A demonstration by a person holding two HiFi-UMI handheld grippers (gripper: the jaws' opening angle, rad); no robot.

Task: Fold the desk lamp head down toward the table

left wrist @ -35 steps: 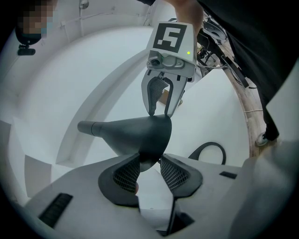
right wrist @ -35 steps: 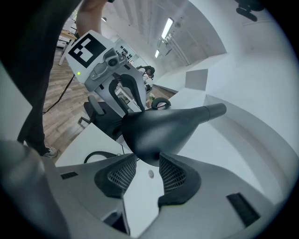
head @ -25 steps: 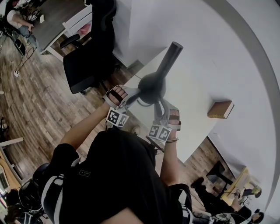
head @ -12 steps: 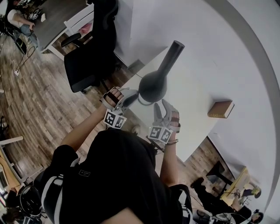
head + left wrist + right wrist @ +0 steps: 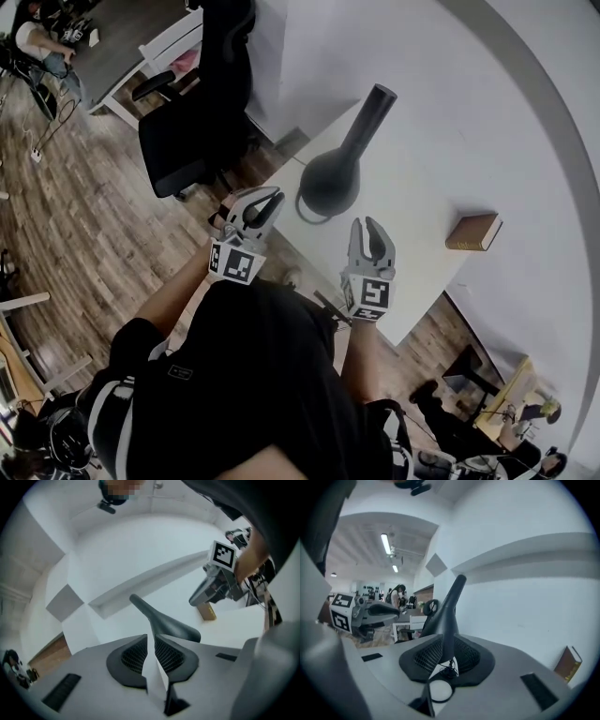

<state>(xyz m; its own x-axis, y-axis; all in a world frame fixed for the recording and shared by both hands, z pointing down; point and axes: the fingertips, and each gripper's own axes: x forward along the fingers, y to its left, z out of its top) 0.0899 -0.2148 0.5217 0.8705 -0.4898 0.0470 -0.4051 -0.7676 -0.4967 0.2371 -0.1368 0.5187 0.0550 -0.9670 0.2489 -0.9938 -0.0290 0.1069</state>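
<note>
The black office chair point(image 5: 192, 117) stands on the wood floor at the far left, beside the left end of the white desk point(image 5: 417, 272).

The left hand-held gripper point(image 5: 261, 199) hovers over the near left edge of the desk. It points toward the desk lamp and is clear of it. Its jaws have just been closing and now leave only a narrow slit. Nothing is between them.

The desk lamp point(image 5: 330, 178) stands on the desk between the two hand-held grippers and farther from the person. Its wide, dark, rounded body sits low over the desk surface. Its slim neck slants away toward the white wall. A thin ring lies on the desk at its near foot.

The right hand-held gripper point(image 5: 368, 230) hovers to the near right of the lamp, also clear of it. Its jaws have just been closing; a gap remains, and nothing is between them.

A brown book point(image 5: 473, 232) lies flat at the right end of the desk, well apart from the lamp.
</note>
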